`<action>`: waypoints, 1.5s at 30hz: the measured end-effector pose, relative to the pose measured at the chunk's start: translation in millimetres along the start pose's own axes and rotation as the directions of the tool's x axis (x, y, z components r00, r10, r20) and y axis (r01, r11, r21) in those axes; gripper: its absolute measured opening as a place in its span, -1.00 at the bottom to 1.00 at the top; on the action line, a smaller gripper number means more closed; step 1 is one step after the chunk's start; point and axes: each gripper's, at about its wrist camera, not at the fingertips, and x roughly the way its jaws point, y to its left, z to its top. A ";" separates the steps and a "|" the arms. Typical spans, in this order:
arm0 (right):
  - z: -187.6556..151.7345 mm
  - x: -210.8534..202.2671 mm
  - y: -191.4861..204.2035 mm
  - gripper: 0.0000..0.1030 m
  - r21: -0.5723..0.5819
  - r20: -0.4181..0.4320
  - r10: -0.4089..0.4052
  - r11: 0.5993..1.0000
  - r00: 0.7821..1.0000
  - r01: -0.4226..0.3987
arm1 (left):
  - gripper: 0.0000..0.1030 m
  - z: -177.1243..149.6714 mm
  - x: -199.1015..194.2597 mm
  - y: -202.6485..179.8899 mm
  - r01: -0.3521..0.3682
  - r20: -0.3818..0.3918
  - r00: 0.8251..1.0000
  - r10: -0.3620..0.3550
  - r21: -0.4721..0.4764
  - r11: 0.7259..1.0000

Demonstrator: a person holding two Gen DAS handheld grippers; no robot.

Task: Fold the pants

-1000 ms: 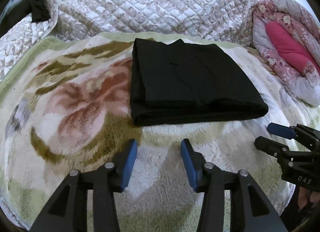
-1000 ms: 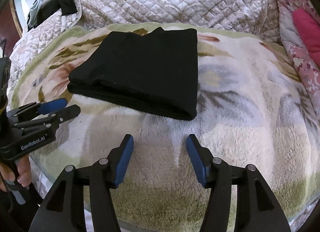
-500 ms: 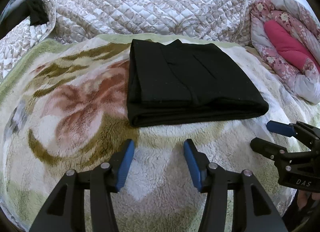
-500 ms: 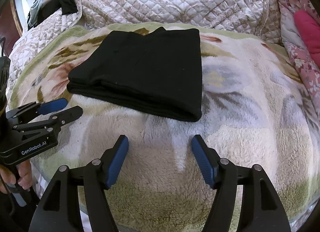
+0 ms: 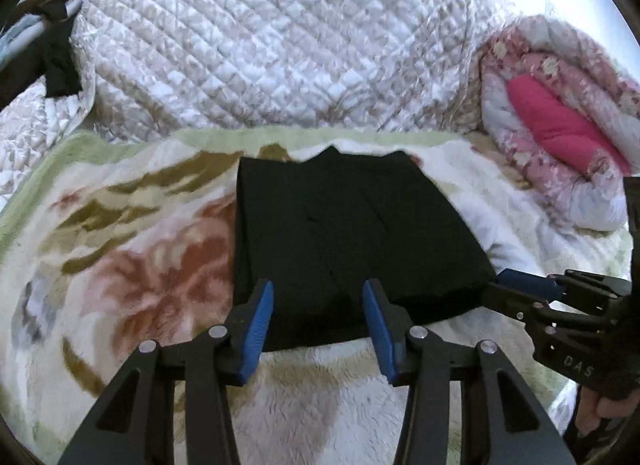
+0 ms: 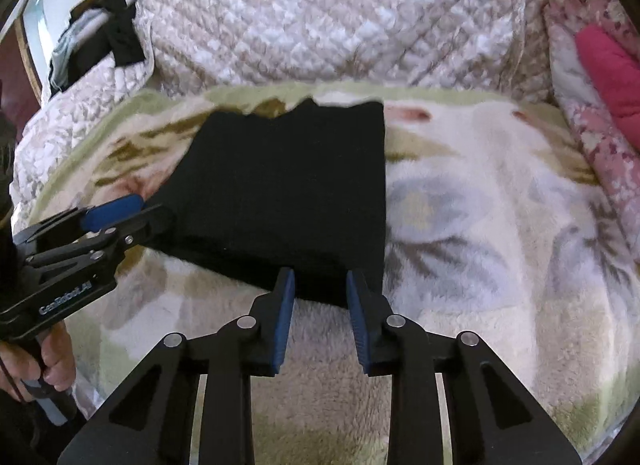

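Note:
The black pants (image 5: 344,233) lie folded into a flat rectangle on the floral fleece blanket (image 5: 132,257); they also show in the right wrist view (image 6: 288,193). My left gripper (image 5: 318,295) is open, its fingertips over the near folded edge, left of middle. My right gripper (image 6: 320,281) is open, narrower, its tips at the near right corner of the pants. Each gripper shows in the other's view: the right one (image 5: 516,289) at the pants' right corner, the left one (image 6: 120,213) at the left edge.
A quilted white-beige bedspread (image 5: 280,49) is bunched behind the blanket. A rolled pink floral quilt (image 5: 560,137) lies at the right. Dark clothes (image 6: 116,37) hang at the far left. The blanket's front edge (image 6: 320,445) is close below the grippers.
Both grippers have moved forward from the bare blanket to the near edge of the folded pants. The right gripper's jaws have narrowed. The pants have not moved.

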 end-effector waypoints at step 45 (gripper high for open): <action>-27.6 3.2 15.7 0.09 -0.051 -0.067 -0.014 0.999 0.998 0.011 | 0.06 -38.8 7.7 5.8 -0.045 -0.146 0.988 0.041 -0.024 0.999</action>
